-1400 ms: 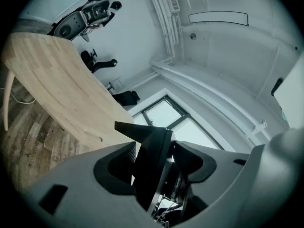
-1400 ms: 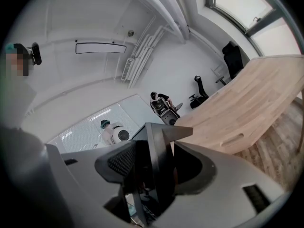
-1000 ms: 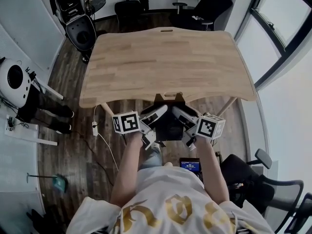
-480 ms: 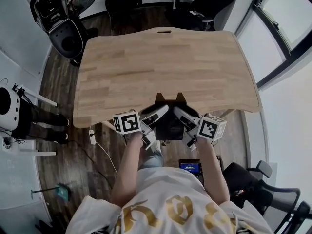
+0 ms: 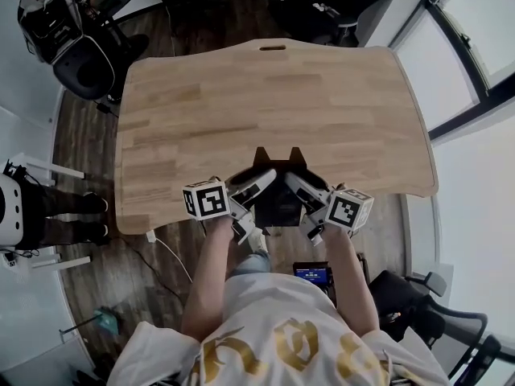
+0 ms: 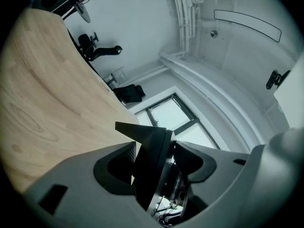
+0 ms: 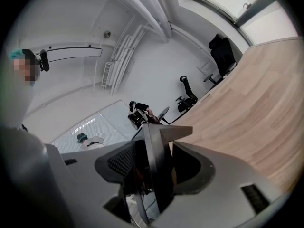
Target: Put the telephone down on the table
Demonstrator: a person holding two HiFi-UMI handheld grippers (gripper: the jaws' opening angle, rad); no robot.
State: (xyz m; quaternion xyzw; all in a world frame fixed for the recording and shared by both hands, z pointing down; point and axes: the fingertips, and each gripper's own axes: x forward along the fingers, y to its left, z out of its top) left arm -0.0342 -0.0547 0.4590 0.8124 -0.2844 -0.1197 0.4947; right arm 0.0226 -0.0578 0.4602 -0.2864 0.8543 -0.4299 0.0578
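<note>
Telephone [image 5: 279,191] hangs above table's [image 5: 241,95] near edge, open wood beyond.

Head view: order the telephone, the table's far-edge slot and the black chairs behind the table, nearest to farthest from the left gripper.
1. telephone, gripped by the left gripper at the near edge of the table.
2. slot, middle of the far edge.
3. black chairs, on the floor beyond the table.

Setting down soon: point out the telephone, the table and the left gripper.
telephone [image 5: 279,201]: head view, its dark body.
table [image 5: 322,95]: head view, bare wood mid-top.
left gripper [image 6: 156,163]: left gripper view, between its jaws.
</note>
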